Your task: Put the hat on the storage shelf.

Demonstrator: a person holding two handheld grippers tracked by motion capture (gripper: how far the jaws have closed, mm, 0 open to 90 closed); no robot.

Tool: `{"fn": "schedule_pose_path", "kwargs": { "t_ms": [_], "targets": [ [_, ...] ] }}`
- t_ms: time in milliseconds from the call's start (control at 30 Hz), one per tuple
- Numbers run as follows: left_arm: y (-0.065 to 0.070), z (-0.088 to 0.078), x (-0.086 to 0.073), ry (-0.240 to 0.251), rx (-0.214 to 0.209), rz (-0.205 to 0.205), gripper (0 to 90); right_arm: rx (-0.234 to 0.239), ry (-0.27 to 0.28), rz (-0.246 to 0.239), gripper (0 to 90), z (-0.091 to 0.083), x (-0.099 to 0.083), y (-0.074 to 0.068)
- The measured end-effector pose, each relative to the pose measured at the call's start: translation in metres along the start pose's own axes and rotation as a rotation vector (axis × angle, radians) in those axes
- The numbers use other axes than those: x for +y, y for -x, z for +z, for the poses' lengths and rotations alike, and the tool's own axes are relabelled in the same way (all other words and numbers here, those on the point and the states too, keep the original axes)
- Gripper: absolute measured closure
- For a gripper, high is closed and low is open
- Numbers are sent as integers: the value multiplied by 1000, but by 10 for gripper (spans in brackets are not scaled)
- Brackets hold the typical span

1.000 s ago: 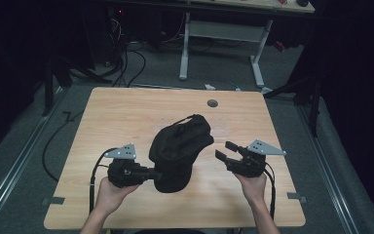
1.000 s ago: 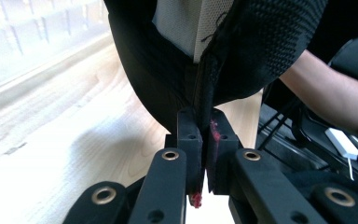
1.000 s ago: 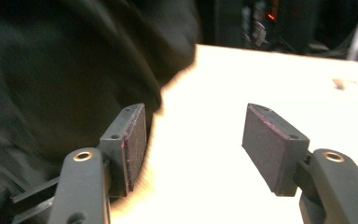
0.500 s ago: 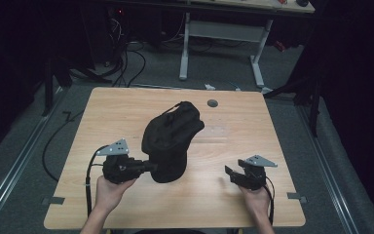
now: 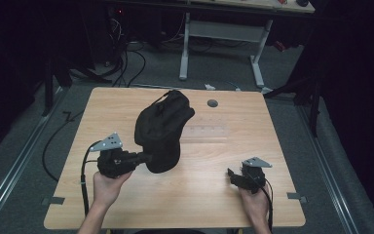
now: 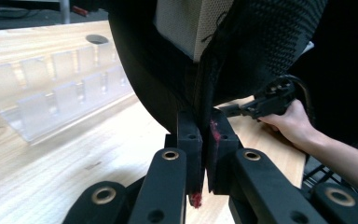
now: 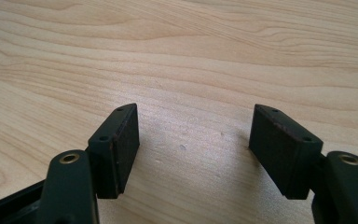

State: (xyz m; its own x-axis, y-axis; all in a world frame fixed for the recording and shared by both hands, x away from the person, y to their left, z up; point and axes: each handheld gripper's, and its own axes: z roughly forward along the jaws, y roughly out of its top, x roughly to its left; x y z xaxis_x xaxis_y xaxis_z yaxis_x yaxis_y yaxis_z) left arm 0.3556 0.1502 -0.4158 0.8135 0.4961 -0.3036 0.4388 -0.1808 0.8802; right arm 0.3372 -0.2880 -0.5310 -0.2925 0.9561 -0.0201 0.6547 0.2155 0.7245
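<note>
On the near left of the table (image 5: 272, 122), the left gripper (image 5: 143, 158) is pinching the black bag's (image 5: 161, 129) edge. The right gripper (image 5: 233, 176) is resting near right, jaws spread wide, gripping nothing.

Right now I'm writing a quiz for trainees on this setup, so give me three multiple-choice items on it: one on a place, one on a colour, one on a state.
1. Where is the bag?
A. on the floor
B. held up over the table by the left tongs
C. under the right tongs

2. What colour is the bag?
A. black
B. red
C. white

3. How are the right tongs?
A. shut on the bag
B. shut on nothing
C. open, holding nothing

Answers: 1 B, the left gripper view shows the jaws pinching the bag's edge. 2 A, it looks black from above. 3 C, the right gripper view shows bare wood between spread jaws.
</note>
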Motion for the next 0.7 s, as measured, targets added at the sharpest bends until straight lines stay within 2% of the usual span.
{"fn": "schedule_pose_path", "kwargs": {
  "t_ms": [67,233,467,700],
  "targets": [
    [-1,-1,1,1,7,1,861,1,0,3,330,0,0,0],
    [-8,-6,8,23,54,6,861,5,-1,-1,325,0,0,0],
    [-18,-11,21,72,65,-10,861,12,-1,2,317,0,0,0],
    [-27,-12,34,70,111,-2,861,18,-2,6,316,0,0,1]
  ]
}}
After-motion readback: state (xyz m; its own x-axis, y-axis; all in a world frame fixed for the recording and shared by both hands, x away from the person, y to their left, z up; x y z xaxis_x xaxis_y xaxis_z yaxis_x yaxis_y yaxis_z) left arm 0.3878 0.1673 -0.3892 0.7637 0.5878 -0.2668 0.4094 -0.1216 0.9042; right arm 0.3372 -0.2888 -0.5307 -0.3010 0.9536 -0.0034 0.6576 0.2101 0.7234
